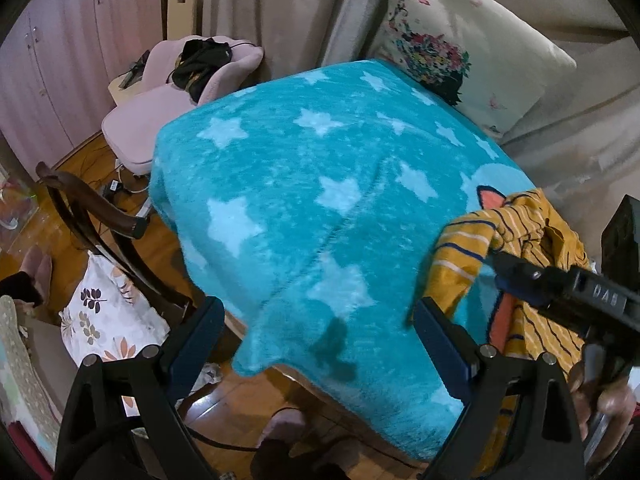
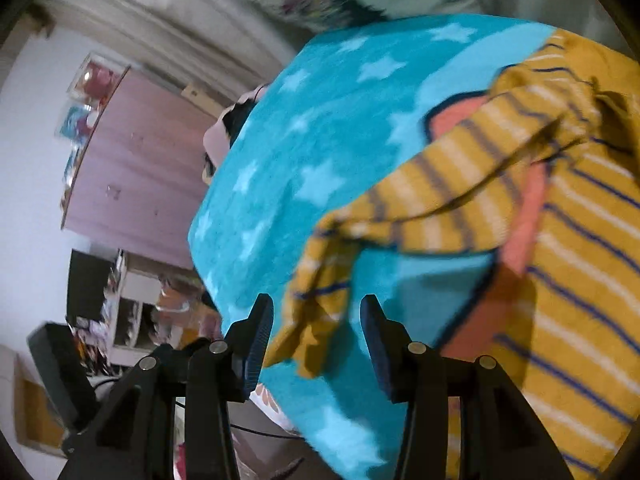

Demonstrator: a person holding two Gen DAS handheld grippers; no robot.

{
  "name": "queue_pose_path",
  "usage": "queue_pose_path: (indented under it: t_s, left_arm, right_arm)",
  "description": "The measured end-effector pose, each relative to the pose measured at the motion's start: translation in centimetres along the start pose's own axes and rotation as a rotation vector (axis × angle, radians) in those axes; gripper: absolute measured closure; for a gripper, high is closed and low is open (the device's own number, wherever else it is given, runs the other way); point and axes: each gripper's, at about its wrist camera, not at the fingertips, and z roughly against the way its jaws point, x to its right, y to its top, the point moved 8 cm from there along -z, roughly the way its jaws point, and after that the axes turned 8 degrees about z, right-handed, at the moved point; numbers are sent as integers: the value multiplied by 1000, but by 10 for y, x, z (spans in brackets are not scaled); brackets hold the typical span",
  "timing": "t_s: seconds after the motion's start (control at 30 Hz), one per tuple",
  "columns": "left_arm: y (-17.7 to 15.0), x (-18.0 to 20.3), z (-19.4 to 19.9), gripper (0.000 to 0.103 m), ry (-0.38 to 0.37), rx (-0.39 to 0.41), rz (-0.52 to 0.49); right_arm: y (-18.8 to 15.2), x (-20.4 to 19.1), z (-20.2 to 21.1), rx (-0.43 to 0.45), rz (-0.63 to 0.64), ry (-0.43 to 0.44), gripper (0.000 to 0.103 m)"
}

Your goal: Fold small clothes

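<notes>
Item: striped shirt [image 1: 516, 240], mustard with navy and white bands, bunched at the right edge of the left wrist frame on the blue star blanket [image 1: 304, 184] covering the surface.

Right gripper [image 2: 316, 332]: I see its jaws parted, a dangling hem or sleeve end hanging between them, not clamped. In the left view, whether its tip pinches the cloth I cannot tell.

Left gripper [image 1: 316, 332]: open, empty, over bare blanket.

Orientation: I judge the sleeve's long axis runs lower left to upper right in the right wrist frame; the body is crumpled, heading unclear.

Risks: fabric slipping free; the blanket dragging along; garment sliding off the near edge.
</notes>
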Motion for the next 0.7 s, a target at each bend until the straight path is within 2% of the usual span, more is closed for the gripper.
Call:
queue_pose_path:
  t_s: [0.17,0.23,0.27,0.3,0.4,0.47,0.57,0.7]
  left_arm:
    - [5,-19,2,8,1,4,31]
    - [6,-26,3,8,2,8,40]
    - [7,-29,2,8,1,10,44]
    - [7,-31,2,8,0,10,45]
    - [8,-38,3,8,4,15,45]
    - [9,-41,4,8,2,6,50]
    - [12,-39,9,8,-13,13,53]
    - [16,-29,13,8,-41,28,55]
  right_arm:
    - [-11,-23,-27,-19,78,-66,54]
    - [-12,-23,-43,-33,102,-118,68]
    - [-11,-25,-52,-39,111,-133,94]
    - [-13,-23,-56,-59,113,-151,99]
    - [-9,-33,-51,-47,116,-139,99]
    - [-3,-51,-35,-25,154,-113,99]
    - [18,-72,14,40,219,-79,99]
    - [47,-75,100,130,339,-139,99]
